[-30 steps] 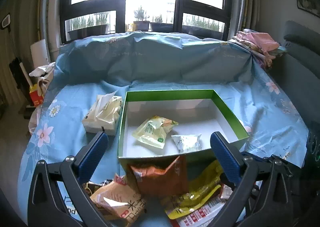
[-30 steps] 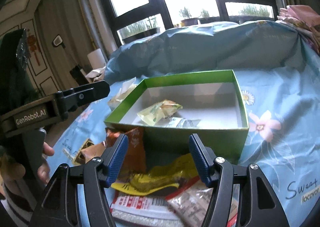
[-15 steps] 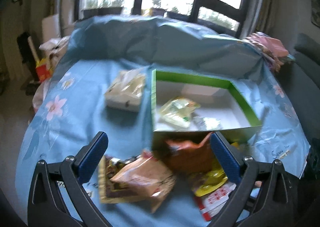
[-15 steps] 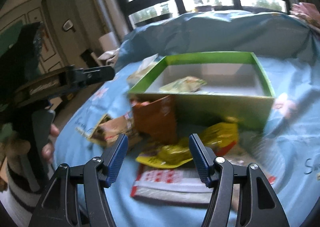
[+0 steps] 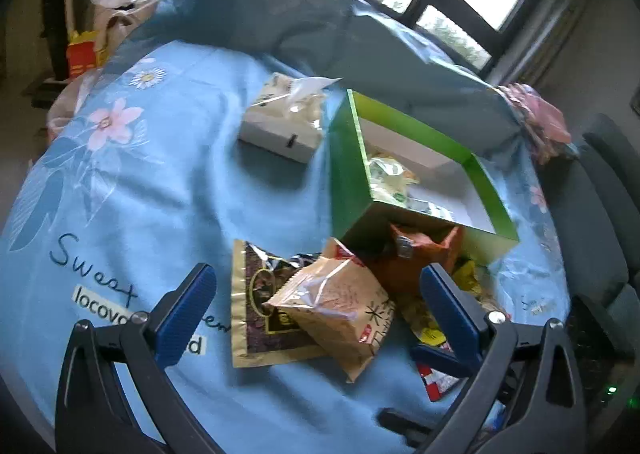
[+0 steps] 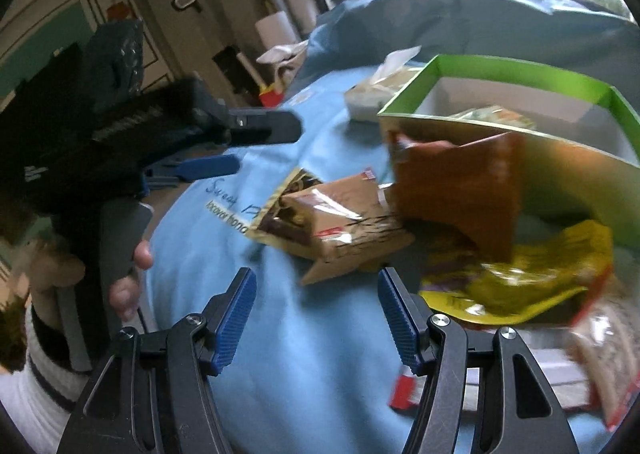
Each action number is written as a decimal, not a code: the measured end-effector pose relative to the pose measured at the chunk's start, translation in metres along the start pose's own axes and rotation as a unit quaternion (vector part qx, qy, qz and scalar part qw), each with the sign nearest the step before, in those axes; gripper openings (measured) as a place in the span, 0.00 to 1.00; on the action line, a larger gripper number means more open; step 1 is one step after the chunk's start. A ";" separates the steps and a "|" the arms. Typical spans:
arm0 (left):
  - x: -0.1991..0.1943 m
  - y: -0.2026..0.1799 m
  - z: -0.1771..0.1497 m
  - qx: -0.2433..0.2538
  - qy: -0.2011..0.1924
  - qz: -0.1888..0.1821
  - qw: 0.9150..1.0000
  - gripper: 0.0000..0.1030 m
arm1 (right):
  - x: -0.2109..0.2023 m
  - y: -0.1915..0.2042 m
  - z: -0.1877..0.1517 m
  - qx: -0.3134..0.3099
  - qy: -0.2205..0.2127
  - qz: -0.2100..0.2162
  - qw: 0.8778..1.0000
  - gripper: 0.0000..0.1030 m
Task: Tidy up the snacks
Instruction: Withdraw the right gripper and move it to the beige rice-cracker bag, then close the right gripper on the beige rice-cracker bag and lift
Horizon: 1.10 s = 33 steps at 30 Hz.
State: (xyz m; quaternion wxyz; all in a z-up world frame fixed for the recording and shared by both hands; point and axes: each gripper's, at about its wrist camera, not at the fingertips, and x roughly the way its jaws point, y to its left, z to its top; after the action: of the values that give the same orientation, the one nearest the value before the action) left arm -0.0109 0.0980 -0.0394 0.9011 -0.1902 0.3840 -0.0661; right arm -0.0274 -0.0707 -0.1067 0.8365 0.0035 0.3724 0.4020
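Two grippers are showing, and we are finding both spread wide with nothing between the blue pads. The left gripper (image 5: 318, 306) is hanging over a tan snack bag (image 5: 336, 304), which is lying across a dark gold-edged packet (image 5: 256, 302) on the blue floral cloth (image 5: 132, 214). At one o'clock from the tan bag, an orange packet (image 5: 416, 258) is leaning against the near wall of the green box (image 5: 344, 174). Inside the box we are seeing a pale green packet (image 5: 390, 178) and a small white sachet (image 5: 430, 209). A tissue box (image 5: 284, 126) is sitting at ten o'clock from the green box, just beside it. The right gripper (image 6: 316, 320) is hovering above bare cloth; a yellow packet (image 6: 516, 278) is lying at two o'clock from it. A hand (image 6: 80, 278) at nine o'clock is gripping the left tool's handle.
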 end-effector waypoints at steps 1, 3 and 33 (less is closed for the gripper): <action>0.000 -0.002 0.000 0.004 -0.002 -0.007 1.000 0.98 | 0.006 0.002 0.001 -0.002 0.004 -0.001 1.000 0.62; 0.001 -0.005 0.001 0.017 -0.003 -0.022 1.000 0.96 | 0.013 0.004 0.002 0.000 0.009 -0.004 1.000 0.62; 0.042 -0.023 -0.016 0.098 0.077 -0.002 0.992 0.39 | 0.039 -0.017 0.010 0.011 0.017 -0.045 0.999 0.34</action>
State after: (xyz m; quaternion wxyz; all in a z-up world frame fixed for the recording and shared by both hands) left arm 0.0074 0.0612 -0.0691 0.8829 -0.0957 0.4438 -0.1194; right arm 0.0062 -0.0526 -0.1287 0.8469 -0.0111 0.3908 0.3604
